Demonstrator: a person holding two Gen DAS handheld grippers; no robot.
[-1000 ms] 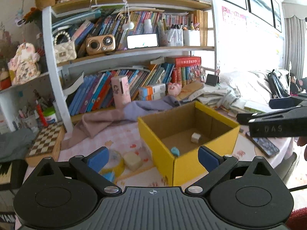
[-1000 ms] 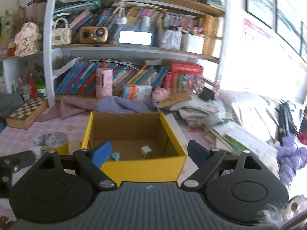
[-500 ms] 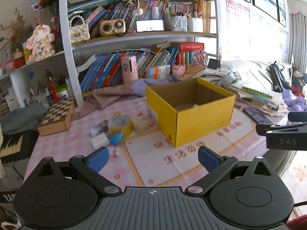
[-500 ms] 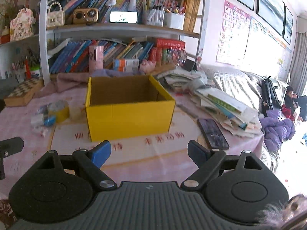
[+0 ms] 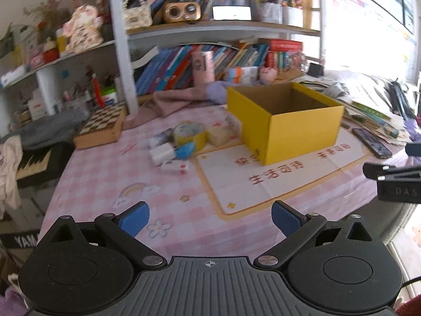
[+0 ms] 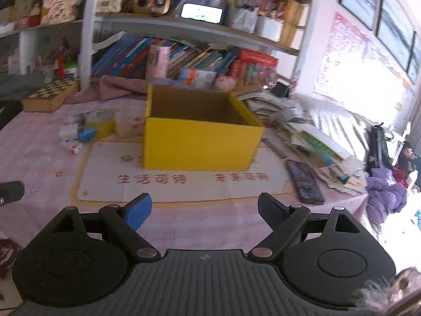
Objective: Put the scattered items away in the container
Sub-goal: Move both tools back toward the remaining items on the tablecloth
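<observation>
Both the left gripper (image 5: 210, 217) and right gripper (image 6: 204, 208) gape wide, empty, bare mat (image 6: 184, 181) ahead before the box (image 6: 200, 142); only the left view shows the clutter (image 5: 179, 144) clearly.

left wrist view: looks forward and down along its own jaws, from the near left edge of the surface (image 5: 86, 173).
right wrist view: same tilt, from the near right edge, facing the yellow box (image 6: 200, 144) more squarely.
nearness: both stand back from the box.
shared: box, bookshelf (image 5: 210, 26), phone (image 6: 305, 185), scattered items (image 5: 179, 142).
</observation>
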